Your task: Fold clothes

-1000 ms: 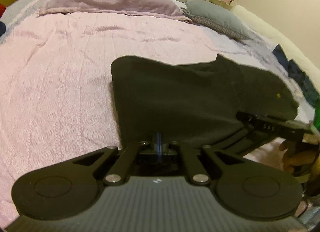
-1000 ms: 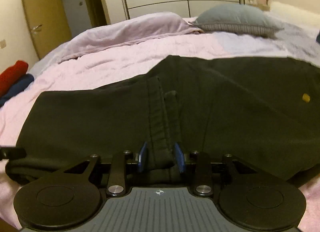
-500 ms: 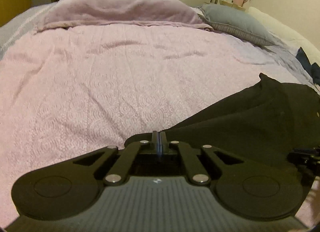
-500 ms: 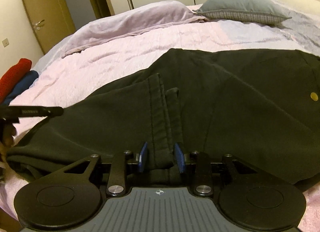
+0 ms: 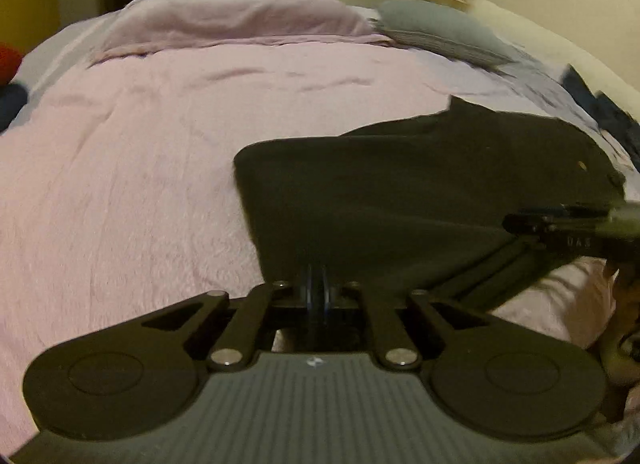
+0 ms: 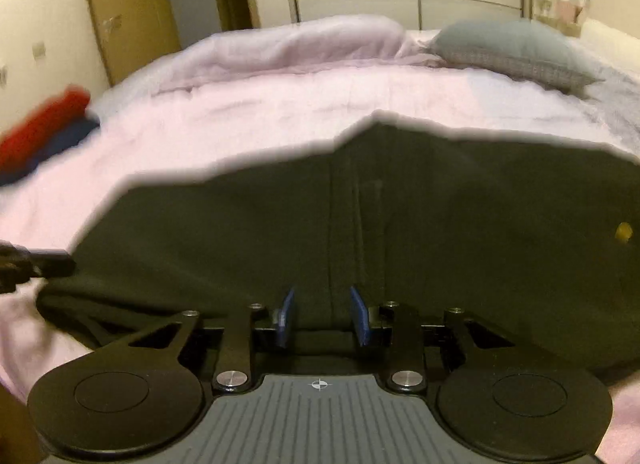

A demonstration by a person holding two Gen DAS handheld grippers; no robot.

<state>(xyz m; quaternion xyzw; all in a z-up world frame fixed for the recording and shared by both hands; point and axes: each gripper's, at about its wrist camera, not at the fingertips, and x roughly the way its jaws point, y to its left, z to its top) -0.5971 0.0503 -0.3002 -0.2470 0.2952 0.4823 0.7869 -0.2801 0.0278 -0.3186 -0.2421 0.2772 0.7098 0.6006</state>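
Note:
A black pair of trousers lies folded on the pink bedspread. It also fills the right wrist view, seam running up the middle, a brass button at the right. My left gripper is shut at the garment's near left edge; whether cloth is pinched is unclear. My right gripper has its blue pads apart, astride the seam at the near edge. The right gripper shows in the left wrist view; the left one in the right wrist view.
A lilac pillow and a grey pillow lie at the head of the bed. Red and navy folded clothes sit at the left edge. Dark blue clothes lie at the far right. Wardrobe doors stand behind.
My left gripper swung left away from the trousers, then came back to their near left edge. The right gripper stayed astride the seam, pads apart, and the view is now blurred by motion.

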